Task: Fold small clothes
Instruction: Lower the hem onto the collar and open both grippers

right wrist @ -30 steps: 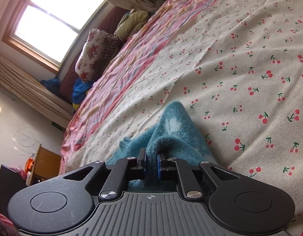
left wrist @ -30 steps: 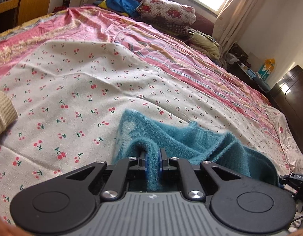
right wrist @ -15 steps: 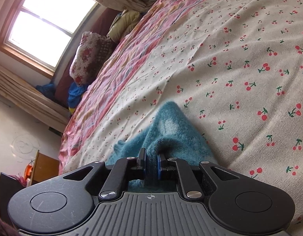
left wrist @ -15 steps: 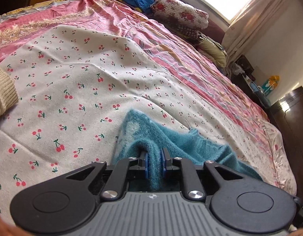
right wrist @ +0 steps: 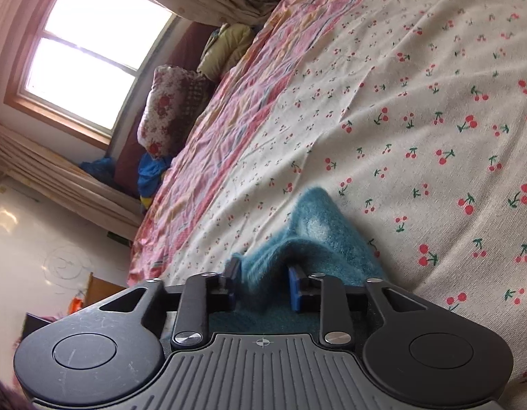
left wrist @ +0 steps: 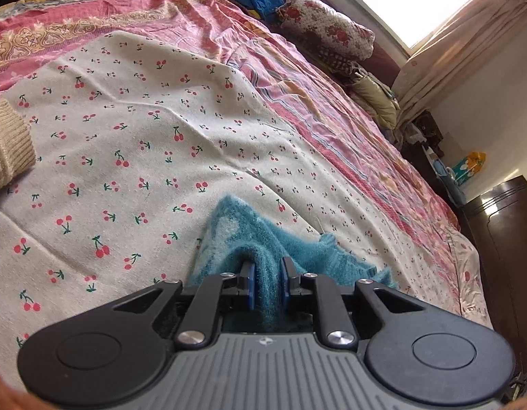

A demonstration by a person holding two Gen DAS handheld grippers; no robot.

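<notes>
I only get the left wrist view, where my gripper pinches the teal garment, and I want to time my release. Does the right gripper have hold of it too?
Observer: The right gripper is letting go. Its jaws are opening, and a ridge of the teal garment stands loose between them.
Operator: Where is the corner on that side?
Observer: Its tip points away from the gripper and appears to rest on the cherry-print sheet.

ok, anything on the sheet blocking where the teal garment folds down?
Nothing visible. The cherry-print sheet ahead of the teal garment is bare; a beige knit piece lies well off at the left wrist view's left edge.
</notes>
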